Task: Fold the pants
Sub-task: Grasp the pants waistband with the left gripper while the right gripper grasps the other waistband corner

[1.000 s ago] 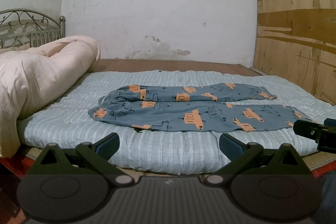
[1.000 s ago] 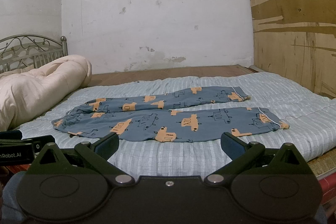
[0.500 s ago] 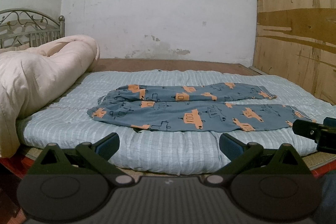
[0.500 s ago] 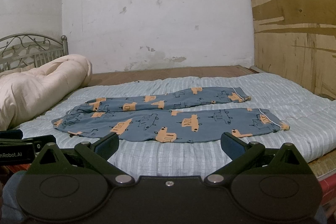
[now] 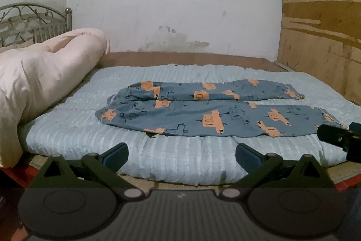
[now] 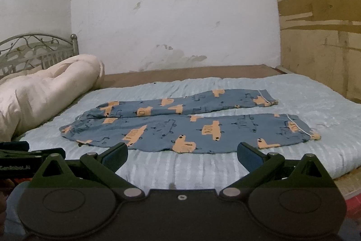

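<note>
- The left wrist view showed the bed (image 5: 180, 164) filling most of the frame, its pale blue striped mattress cover spread flat, which probably served as the folding surface.
- A rolled pinkish quilt (image 5: 45, 73) lay at the headboard end, well apart from the work area, likely pushed aside to leave room.
- The pants (image 6: 180, 125), blue with orange vehicle prints, lay flat on the mattress cover near the front edge, both legs stretched out side by side, waistband toward the quilt and cuffs toward the wooden wall. Nothing was folded; the legs were laid out so one could be turned over the other.
- The left hand-held gripper (image 5: 181, 154) hovered before the bed edge with jaws spread wide, holding nothing, roughly in front of the waistband half.
- The right hand-held gripper (image 6: 182, 154) was likewise agape and empty, short of the near leg, toward the cuff side.
- White lettering on the left tool's body, seen at the right wrist view's edge, was too blurred to read.
</note>
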A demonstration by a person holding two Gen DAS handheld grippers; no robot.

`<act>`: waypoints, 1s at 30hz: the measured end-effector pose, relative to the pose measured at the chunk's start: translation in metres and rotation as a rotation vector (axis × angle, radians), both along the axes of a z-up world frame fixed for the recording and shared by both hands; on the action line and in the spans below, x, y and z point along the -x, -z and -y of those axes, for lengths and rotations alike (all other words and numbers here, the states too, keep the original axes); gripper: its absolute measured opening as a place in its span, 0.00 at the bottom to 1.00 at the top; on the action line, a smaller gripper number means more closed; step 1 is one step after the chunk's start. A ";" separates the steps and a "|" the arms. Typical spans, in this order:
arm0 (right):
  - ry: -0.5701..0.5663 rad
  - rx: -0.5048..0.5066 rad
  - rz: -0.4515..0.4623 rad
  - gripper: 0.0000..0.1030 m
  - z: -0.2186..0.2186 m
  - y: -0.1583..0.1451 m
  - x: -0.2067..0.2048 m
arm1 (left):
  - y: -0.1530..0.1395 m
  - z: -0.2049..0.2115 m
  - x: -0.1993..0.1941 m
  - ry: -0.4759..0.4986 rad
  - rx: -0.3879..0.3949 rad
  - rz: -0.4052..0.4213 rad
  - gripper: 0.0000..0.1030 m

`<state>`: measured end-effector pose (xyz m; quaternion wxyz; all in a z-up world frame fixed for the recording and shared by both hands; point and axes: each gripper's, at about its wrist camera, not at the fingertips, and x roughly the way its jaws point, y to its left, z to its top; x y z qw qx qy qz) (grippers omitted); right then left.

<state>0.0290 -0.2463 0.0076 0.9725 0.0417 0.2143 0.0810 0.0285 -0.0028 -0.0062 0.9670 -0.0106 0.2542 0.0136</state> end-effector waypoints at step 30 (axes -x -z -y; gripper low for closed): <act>-0.462 0.096 -0.297 0.93 0.029 0.030 -0.438 | 0.022 -0.095 -0.389 0.255 -0.205 -0.253 1.00</act>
